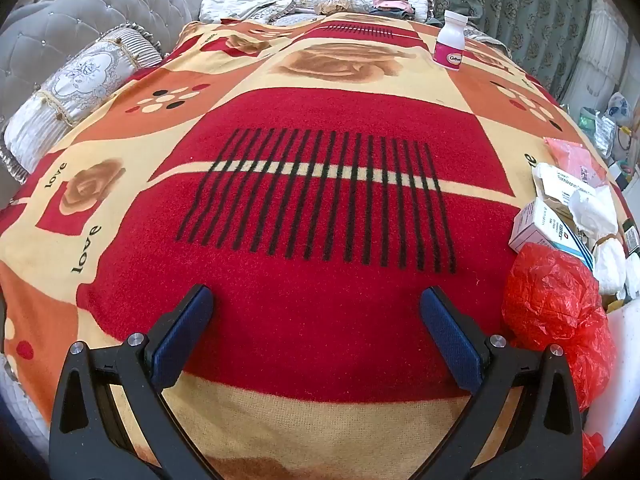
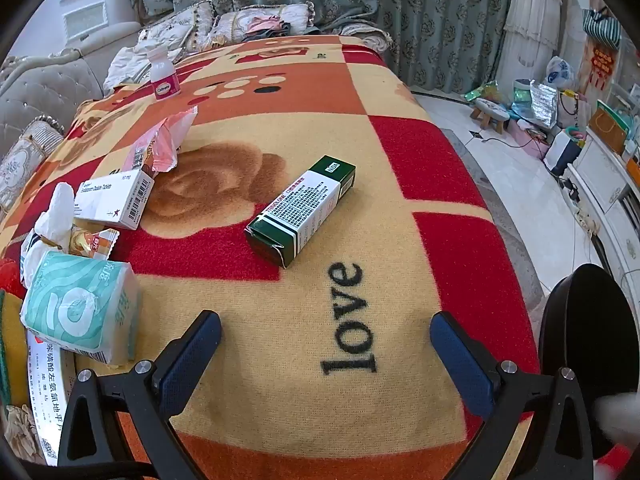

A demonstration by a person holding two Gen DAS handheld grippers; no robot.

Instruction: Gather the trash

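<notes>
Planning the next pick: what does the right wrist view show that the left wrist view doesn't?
Only the right wrist view shows the green-and-white cardboard box lying alone on the blanket, and the teal-patterned tissue pack. Only the left shows the crumpled red plastic bag. Both show the white bottle with the pink label standing upright, and the patterned red-and-yellow blanket. Both grippers are open.

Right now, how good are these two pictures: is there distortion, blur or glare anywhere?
Left wrist view: strong fisheye bending, the blanket bulges like a dome; sharp, evenly lit, no glare. Right wrist view: same bending, dark round corners; print on the green box is sharp, but a whitish smear at the lower right is blurred; bright daylight on the floor.
</notes>
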